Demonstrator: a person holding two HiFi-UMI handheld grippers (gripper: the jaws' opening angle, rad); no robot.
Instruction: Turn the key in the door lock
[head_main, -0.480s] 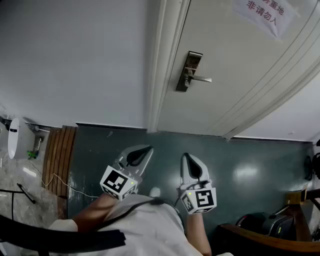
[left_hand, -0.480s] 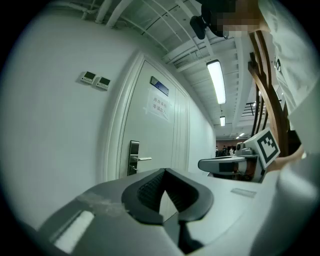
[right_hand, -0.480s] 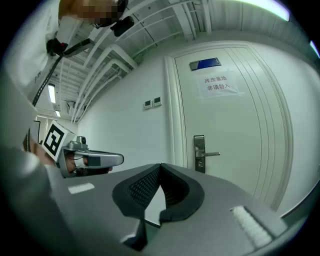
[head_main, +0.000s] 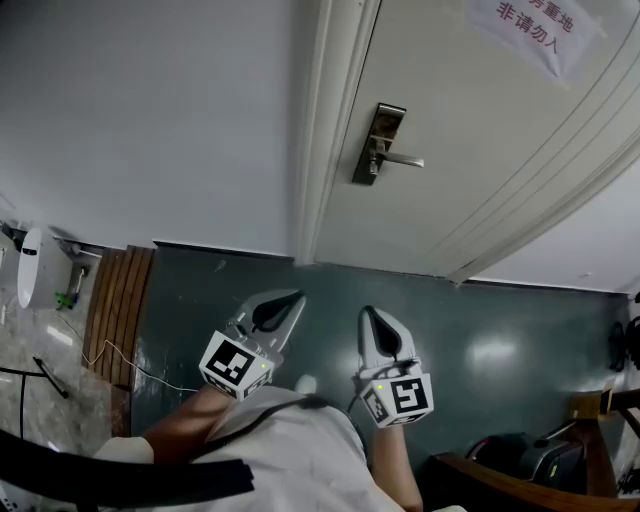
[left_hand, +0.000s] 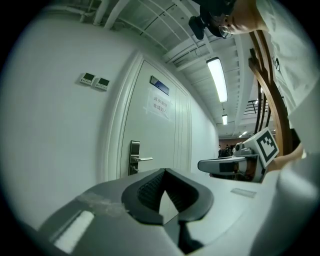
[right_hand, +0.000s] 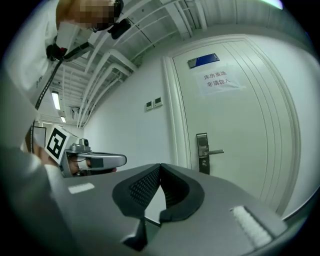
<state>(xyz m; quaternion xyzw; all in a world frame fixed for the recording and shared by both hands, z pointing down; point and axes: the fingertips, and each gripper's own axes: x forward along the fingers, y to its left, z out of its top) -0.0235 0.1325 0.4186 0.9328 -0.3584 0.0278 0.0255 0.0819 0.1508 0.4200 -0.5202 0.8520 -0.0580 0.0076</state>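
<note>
The pale door (head_main: 480, 150) is closed, with a metal lock plate (head_main: 378, 143) and a lever handle (head_main: 402, 158) near its left edge. A small stub under the lever may be the key; it is too small to tell. Both grippers hang low over the floor, well short of the door. My left gripper (head_main: 292, 299) and right gripper (head_main: 370, 314) point level toward the door, both shut with nothing in them. The lock plate (left_hand: 134, 157) shows far ahead in the left gripper view, above the closed tips (left_hand: 164, 170). The right gripper view shows the plate (right_hand: 202, 152) beyond its closed tips (right_hand: 160, 165).
A white door frame (head_main: 325, 130) and a plain wall (head_main: 150, 120) stand left of the door. A paper notice (head_main: 530, 30) is stuck on the door. A slatted wooden board (head_main: 118, 310) and a white device (head_main: 28, 270) lie at the left; a bag and wooden furniture (head_main: 530, 455) sit at the lower right.
</note>
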